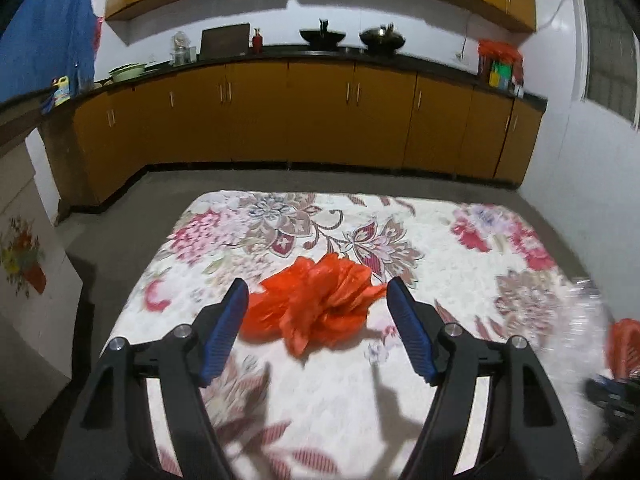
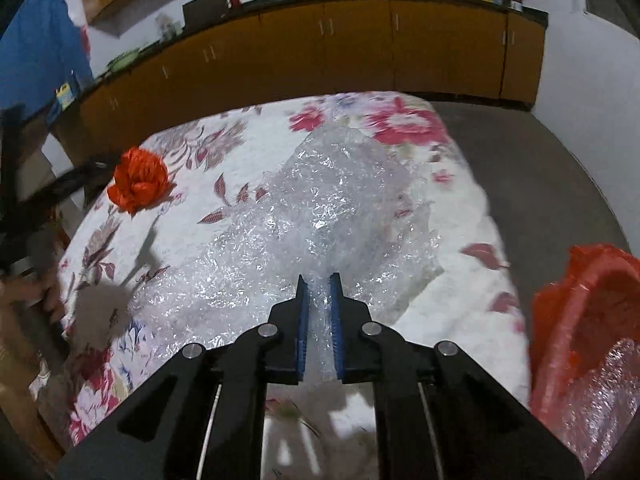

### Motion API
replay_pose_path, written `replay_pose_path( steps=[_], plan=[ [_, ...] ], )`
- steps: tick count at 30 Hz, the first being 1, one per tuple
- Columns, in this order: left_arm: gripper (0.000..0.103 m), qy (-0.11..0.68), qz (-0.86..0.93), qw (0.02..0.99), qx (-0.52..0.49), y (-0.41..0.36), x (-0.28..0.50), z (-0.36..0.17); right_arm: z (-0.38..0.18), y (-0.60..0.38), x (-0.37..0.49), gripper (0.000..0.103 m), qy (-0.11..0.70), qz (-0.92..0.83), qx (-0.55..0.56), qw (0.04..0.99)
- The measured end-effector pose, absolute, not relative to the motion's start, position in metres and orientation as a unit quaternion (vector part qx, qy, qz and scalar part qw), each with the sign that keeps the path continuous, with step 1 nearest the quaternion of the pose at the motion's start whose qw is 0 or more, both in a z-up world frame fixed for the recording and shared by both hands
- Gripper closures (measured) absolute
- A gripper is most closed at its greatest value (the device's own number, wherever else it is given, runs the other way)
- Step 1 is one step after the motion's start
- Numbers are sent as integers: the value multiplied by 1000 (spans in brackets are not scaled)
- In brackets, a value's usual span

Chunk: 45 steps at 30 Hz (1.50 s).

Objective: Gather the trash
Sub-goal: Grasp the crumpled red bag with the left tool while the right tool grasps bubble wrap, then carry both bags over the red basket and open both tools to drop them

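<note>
Hovering left tongs [image 1: 316, 300] wide apart before red bag [image 1: 316, 304] on floral bench [image 1: 440, 240], clamping right tongs [image 2: 319, 284] on clear wrap [image 2: 320, 200], red bin [image 2: 580, 320] beside

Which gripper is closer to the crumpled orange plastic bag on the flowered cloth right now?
Left. The left gripper is open with the orange plastic bag just ahead between its fingers. The right gripper is off to the side, shut on the clear plastic sheet.
</note>
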<state>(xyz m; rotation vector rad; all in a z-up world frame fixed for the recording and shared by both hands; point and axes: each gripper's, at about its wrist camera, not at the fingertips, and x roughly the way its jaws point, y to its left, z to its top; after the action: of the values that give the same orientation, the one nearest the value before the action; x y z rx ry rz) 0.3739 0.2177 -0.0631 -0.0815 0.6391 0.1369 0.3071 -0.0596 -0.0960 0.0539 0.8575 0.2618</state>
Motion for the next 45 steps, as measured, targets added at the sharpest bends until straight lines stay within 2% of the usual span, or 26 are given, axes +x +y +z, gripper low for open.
replay_pose_path(
  steps=[2,5,7,10,12,20,32,39,45],
  plan=[
    [35,333,68,940,-34,216,393,-74,-91,-67,305,92,411,129,30,902],
    [53,357,61,931,-44,221,409,-86,-88,-74,300,92,408,131,35,903],
    [70,368,54,927,-48,222,413,-92,-88,-78,297,92,408,131,39,903],
    [84,368,38,928,-40,220,410,-91,-86,-86,291,92,404,127,47,905],
    [87,366,26,930,-40,217,403,-88,-82,-93,286,92,399,124,56,907],
    [88,341,-22,939,-37,175,361,-60,-46,-133,248,92,353,83,56,930],
    [88,316,-239,916,-55,2,280,-3,-10,-245,188,92,308,-68,68,947],
    [88,322,-313,892,-45,-86,257,-5,-10,-292,166,92,304,-130,83,940],
    [88,330,-332,883,-29,-126,248,-13,-14,-312,155,92,300,-146,95,938]
  ],
)
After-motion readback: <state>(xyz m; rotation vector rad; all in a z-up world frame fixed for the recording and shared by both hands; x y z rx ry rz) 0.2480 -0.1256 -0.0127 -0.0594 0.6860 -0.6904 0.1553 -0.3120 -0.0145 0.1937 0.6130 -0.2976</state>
